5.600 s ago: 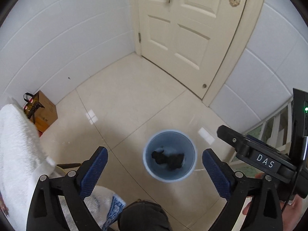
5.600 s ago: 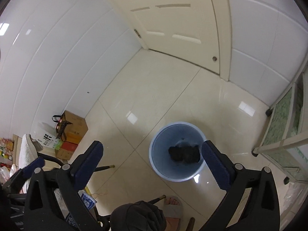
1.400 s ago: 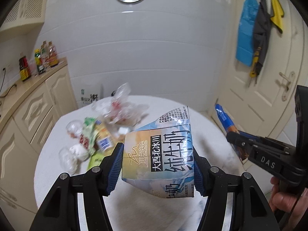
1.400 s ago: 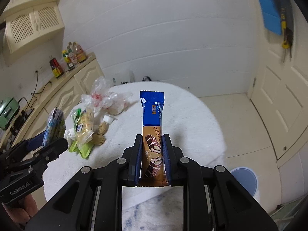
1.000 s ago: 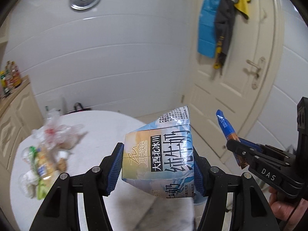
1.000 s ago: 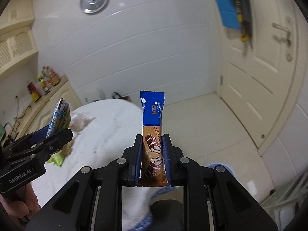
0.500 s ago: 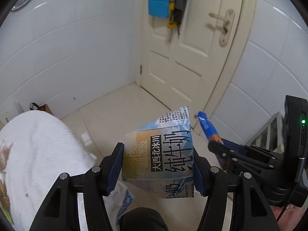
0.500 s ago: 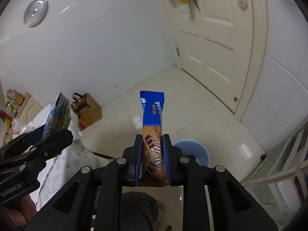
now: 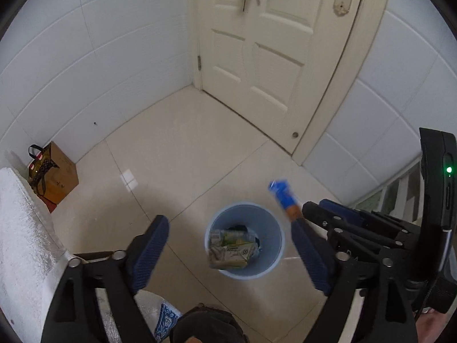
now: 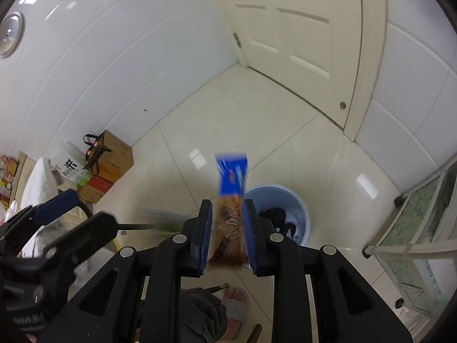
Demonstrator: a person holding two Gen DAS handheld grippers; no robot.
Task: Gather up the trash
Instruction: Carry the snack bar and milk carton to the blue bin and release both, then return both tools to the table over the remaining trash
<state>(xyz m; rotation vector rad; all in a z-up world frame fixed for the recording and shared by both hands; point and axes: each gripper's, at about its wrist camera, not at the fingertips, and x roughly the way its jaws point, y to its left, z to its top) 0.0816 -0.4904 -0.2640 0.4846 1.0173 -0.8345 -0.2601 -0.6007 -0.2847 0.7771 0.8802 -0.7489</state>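
Left wrist view: one light-blue bin (image 9: 244, 247) on the tiled floor, holding one milk carton (image 9: 230, 248) on top of some dark stuff. Left gripper (image 9: 228, 253) directly above, jaws just swung wide apart, nothing between the two blue pads (image 9: 148, 250). One snack bar (image 9: 284, 198), blue-topped and blurred, sticking out of the right gripper (image 9: 311, 213) just beside the bin's right rim. One brown paper bag (image 9: 52, 173) against the wall at left, one white door (image 9: 274, 43) beyond, one corner of a white-covered table (image 9: 20, 228) at the left edge.

Right wrist view: right gripper (image 10: 227, 234) with jaws just eased slightly apart, the one snack bar (image 10: 230, 203) blurred between the two pads; cannot tell whether the pads touch it. The one bin (image 10: 281, 215) on the floor just right of the bar, dark stuff visible inside. Left gripper (image 10: 82, 214) at left, jaws spread, a blurred green-white streak beside it. One sandalled foot (image 10: 235, 304) at the bottom. Several boxes (image 10: 108, 165) stacked by the wall.
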